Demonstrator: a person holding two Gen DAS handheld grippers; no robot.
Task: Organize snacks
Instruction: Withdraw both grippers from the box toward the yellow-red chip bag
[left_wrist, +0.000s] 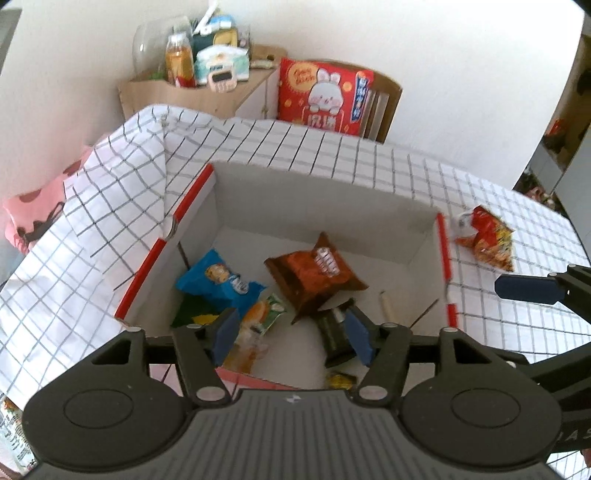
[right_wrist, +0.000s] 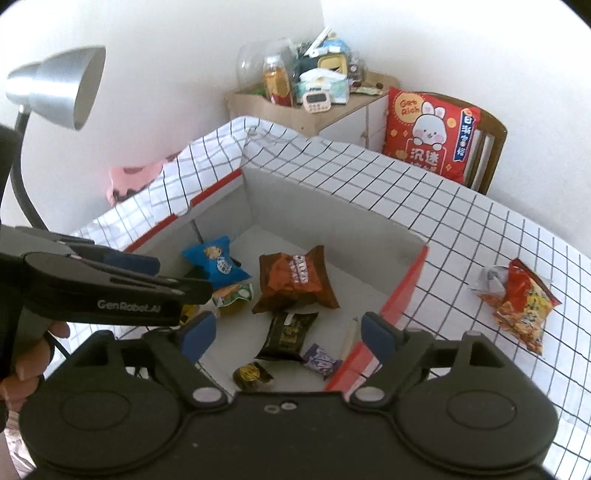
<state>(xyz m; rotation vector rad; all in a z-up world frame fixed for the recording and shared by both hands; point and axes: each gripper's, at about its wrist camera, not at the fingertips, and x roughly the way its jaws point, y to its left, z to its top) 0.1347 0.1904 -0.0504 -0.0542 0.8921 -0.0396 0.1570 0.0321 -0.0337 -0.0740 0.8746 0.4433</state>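
Both grippers hang over the open cardboard box with their jaws spread and nothing between the pads: the left gripper is parted moderately, the right gripper noticeably wider, and neither touches a packet. I judge both to be free hands above the box, positioned there because the box is the collecting point for the snacks. Directly under the left gripper, on the box floor, lie an orange-and-green sachet and a dark green packet; just beyond them sit a blue cookie packet against the box's left wall and a brown packet near the middle of the floor. In the right wrist view the near end of the box also holds a small purple sweet and a round gold-foiled piece, both close to the near wall, with a pale stick-like item lying along the right wall; what that item is I cannot tell. The packets are scattered rather than stacked, which suggests they were dropped in, not arranged. One snack is outstanding: a red-and-yellow bag lies on the checked tablecloth outside the box, well apart from its right wall, and seems opened at the top. In my judgement it is the natural next item, and it lies on the right gripper's side. Beyond the box's far wall stand a red rabbit cushion on a wooden chair and a cluttered side cabinet; a silver desk lamp stands off the box's left side.
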